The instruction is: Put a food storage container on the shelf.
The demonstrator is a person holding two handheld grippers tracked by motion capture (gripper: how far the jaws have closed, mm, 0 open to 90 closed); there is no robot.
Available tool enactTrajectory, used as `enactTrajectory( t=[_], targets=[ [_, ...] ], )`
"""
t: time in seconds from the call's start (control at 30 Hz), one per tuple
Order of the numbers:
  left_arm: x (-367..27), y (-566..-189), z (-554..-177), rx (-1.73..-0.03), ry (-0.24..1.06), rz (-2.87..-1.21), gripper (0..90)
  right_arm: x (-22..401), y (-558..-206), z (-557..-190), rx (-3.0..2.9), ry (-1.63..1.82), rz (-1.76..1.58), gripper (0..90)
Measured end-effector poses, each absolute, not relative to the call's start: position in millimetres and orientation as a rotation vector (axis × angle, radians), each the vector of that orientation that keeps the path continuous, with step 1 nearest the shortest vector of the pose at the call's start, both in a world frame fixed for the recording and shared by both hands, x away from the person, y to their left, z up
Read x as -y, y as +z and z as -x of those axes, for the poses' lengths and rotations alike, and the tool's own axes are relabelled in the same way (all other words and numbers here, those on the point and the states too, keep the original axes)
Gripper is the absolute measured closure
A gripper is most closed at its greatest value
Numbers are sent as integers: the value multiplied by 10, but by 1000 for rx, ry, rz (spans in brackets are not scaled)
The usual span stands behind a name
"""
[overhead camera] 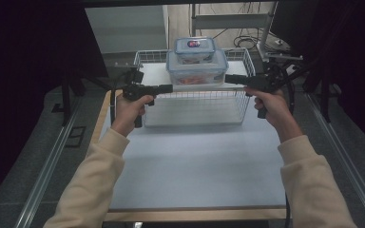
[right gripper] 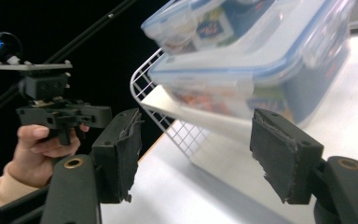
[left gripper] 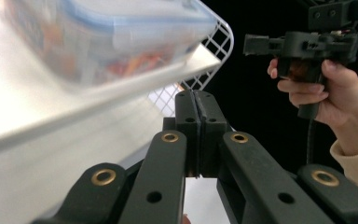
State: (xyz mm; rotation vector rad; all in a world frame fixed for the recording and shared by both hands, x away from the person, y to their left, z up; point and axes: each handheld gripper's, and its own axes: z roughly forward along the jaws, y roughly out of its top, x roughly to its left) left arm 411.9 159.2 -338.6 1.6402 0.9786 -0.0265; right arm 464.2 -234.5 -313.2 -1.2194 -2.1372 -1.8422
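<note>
We work at a pale blue table [overhead camera: 190, 161] with a white wire basket [overhead camera: 196, 102] standing at its far end; a white board [overhead camera: 158, 72] lies across the basket's top, and on it sits a large clear container [overhead camera: 197, 69] with a blue-rimmed lid, a smaller container [overhead camera: 195, 49] of the same kind stacked on top; behind them we see a metal frame and loose cables on the floor, and dark curtains close in both sides. The basket's wire rim and the edge of the board stand between our grippers and the large container's lower wall. Much is hard to make out — the left gripper view shows the container as a blur, with only orange and red shapes showing through its wall, and the label on the small lid is too small to read; the high view cuts off the table's near corners behind our sleeves. Our left gripper [overhead camera: 165, 88] has its jaws pressed together with nothing between them, its tip just beside the large container's left end, at about the level of the board; our right gripper [overhead camera: 232, 79] holds its jaws spread wide and empty, its tip just at the container's right end, and in the right gripper view the container [right gripper: 261, 70] lies ahead of and above the gap between the two worn pads [right gripper: 279, 158], not between them.
</note>
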Motion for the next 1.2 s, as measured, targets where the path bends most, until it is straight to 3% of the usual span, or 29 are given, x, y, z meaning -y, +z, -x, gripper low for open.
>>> enactTrajectory(
  t=[0.3,0.67,0.77,0.87,0.9,0.93,0.97,1.2],
  targets=[
    [-1662,-3852,-3763,-1017,-41,-1626,879,2534,-3490,-4347,2145,-1852,1183,329],
    [-1646,-4405,-3385,-1069,-39,-1632,841,2745,-4184,-3906,2186,-1765,1218,326],
    [-1613,-4544,-3332,-1072,-43,-1649,763,2750,-4404,-3818,2207,-1706,1231,324],
    [-1575,-4666,-3294,-1106,-51,-1654,554,2729,-4580,-3737,2229,-1656,1235,321],
    [-1570,-4705,-3292,-1112,-53,-1657,554,2729,-4580,-3737,2229,-1656,1235,321],
    [-1568,-4759,-3298,-1132,-68,-1675,460,2717,-4623,-3708,2241,-1651,1226,318],
    [-1568,-4759,-3298,-1132,-68,-1675,426,2717,-4623,-3708,2241,-1651,1226,318],
    [-1608,-4768,-3268,-1151,-30,-1691,342,2698,-4684,-3688,2245,-1640,1226,312]
  ],
)
